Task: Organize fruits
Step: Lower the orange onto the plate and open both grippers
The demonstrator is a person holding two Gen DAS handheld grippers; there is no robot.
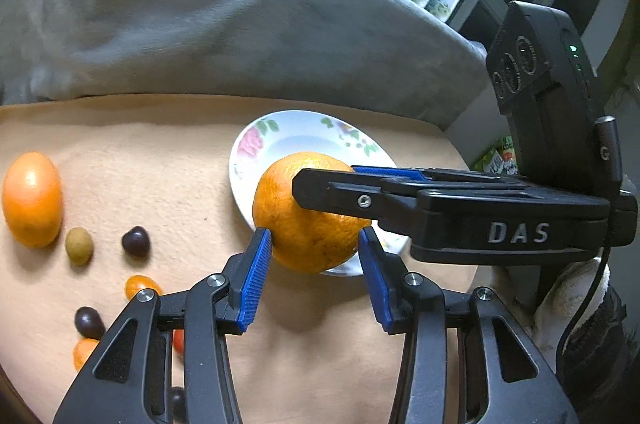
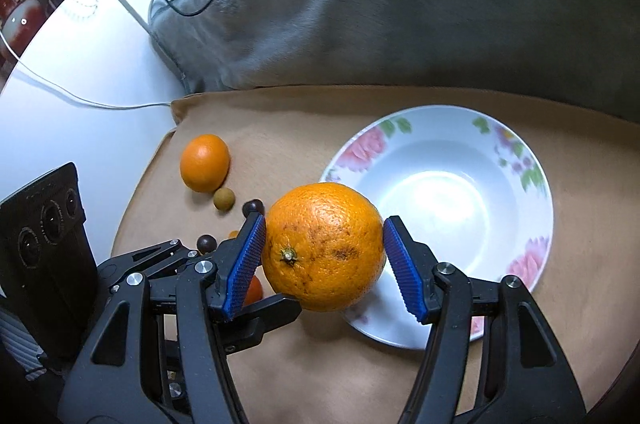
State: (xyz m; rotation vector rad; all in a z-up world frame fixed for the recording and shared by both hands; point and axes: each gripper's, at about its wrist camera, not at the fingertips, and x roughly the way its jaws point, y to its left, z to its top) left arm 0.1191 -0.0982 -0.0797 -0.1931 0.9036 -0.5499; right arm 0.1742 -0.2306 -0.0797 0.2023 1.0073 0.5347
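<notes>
A large orange (image 1: 308, 216) (image 2: 324, 248) hangs above the near rim of a white floral plate (image 1: 304, 131) (image 2: 440, 183). Both grippers sit around it. My left gripper (image 1: 316, 252) has its blue pads on both sides; the left pad touches the peel and the right pad stands a little off. My right gripper (image 2: 324, 256) touches it with its left pad, and its right pad shows a small gap. In the left wrist view the right gripper's fingers (image 1: 340, 183) cross over the orange. A second orange (image 1: 32, 199) (image 2: 205, 167) lies on the beige cloth at far left.
Small fruits lie on the beige cloth (image 1: 140, 143): a tan one (image 1: 79, 246), dark ones (image 1: 136, 242) (image 1: 89, 322), small orange ones (image 1: 142, 286). A grey cushion (image 1: 224, 19) borders the cloth at the back. Cables lie on a white desk (image 2: 80, 71).
</notes>
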